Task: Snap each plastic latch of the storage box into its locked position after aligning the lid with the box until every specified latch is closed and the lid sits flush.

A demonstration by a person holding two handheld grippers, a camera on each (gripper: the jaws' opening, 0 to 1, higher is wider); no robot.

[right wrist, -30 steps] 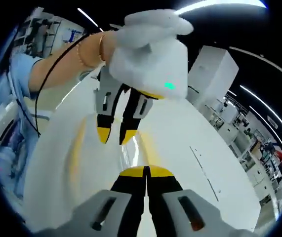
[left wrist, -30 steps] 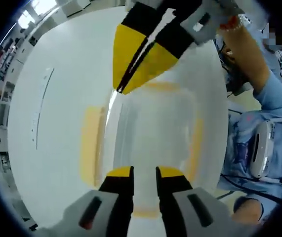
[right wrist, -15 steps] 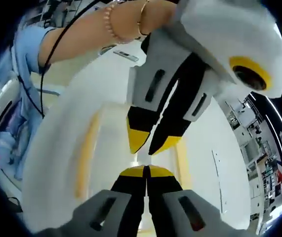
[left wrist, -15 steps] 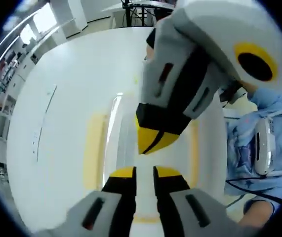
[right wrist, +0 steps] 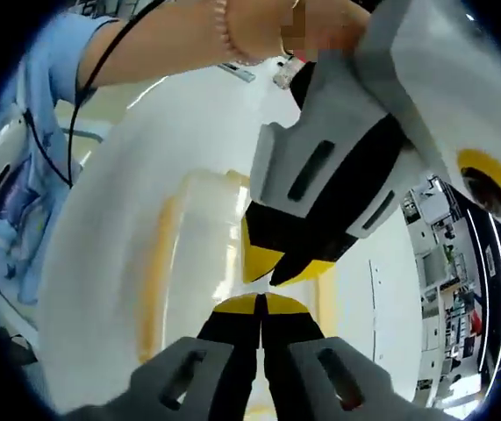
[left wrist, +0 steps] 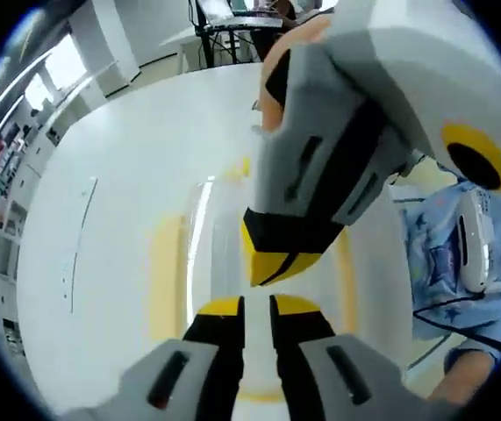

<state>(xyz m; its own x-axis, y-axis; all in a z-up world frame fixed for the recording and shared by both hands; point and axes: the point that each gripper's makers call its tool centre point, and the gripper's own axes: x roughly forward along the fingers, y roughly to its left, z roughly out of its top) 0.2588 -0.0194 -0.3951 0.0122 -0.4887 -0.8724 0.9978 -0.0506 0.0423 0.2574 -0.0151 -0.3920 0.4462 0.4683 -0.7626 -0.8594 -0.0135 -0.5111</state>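
1. Grippers first: we find the left gripper [left wrist: 254, 309] with its yellow-tipped black fingers [left wrist: 218, 309] slightly apart and holding nothing, while the right gripper [right wrist: 261, 306] has its fingers [right wrist: 237, 307] pressed together, also on nothing.

2. We see the clear plastic storage box with its flat translucent lid [left wrist: 224, 237] on the white table [left wrist: 118, 175], directly ahead of and beneath both sets of fingertips. Yellow plastic latches [left wrist: 166, 272] run along the lid edges to either side of the left fingers; in the right gripper view a yellow latch [right wrist: 152, 272] lies beside the fingers and the lid [right wrist: 202, 237] spreads ahead of them.

3. Each gripper hangs just beyond the other's tips, nearly tip to tip over the lid centre. We cannot tell whether either touches the lid.

4. We cannot confirm which latches are locked.

5. Our judgement: press the lid flat first, confirm even seating at all edges, then separate the grippers toward opposite latches, pushing each inward squarely with closed tips while the other steadies the box.
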